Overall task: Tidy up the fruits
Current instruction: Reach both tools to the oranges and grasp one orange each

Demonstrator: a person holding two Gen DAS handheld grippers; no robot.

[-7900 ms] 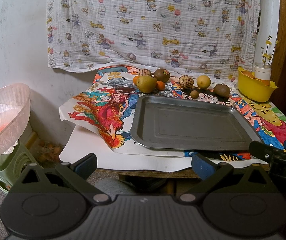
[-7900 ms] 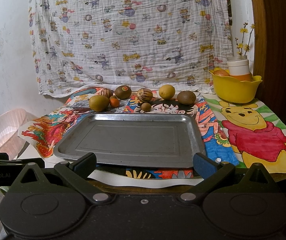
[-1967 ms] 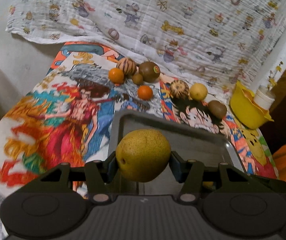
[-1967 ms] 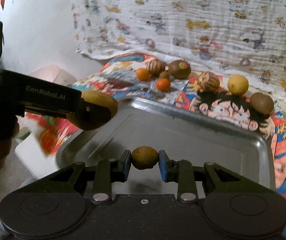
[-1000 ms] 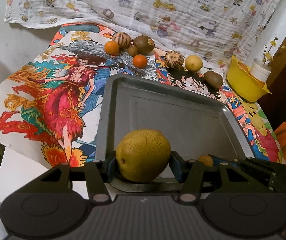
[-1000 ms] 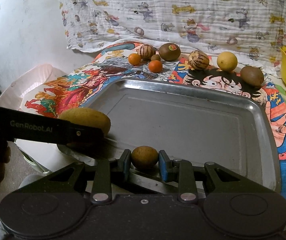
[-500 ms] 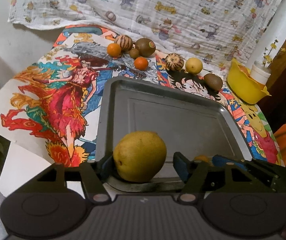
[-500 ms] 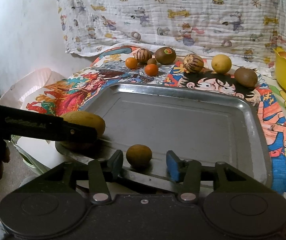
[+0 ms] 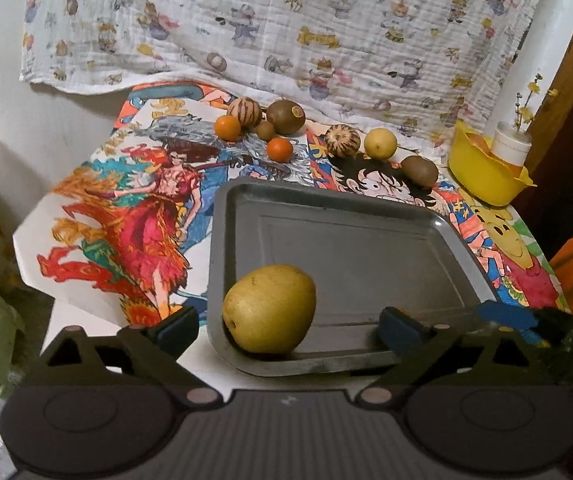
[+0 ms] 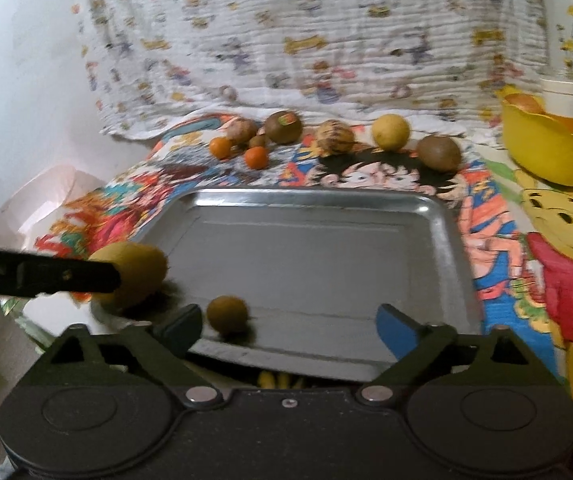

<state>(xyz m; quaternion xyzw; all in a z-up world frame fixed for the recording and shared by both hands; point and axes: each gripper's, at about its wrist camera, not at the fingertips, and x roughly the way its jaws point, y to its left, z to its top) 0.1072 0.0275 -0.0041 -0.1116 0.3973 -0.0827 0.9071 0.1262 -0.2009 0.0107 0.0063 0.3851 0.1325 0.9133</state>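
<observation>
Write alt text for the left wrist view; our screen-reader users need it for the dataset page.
A large yellow-green pear sits in the near left corner of a grey metal baking tray, released between the open left gripper and its blue-padded fingers. Behind the tray, small oranges, kiwis and a lemon line a cartoon-print cloth.

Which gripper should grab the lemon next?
Probably right. The lemon sits right of centre in the fruit row behind the tray, and the right hand-held gripper is open and empty.
</observation>
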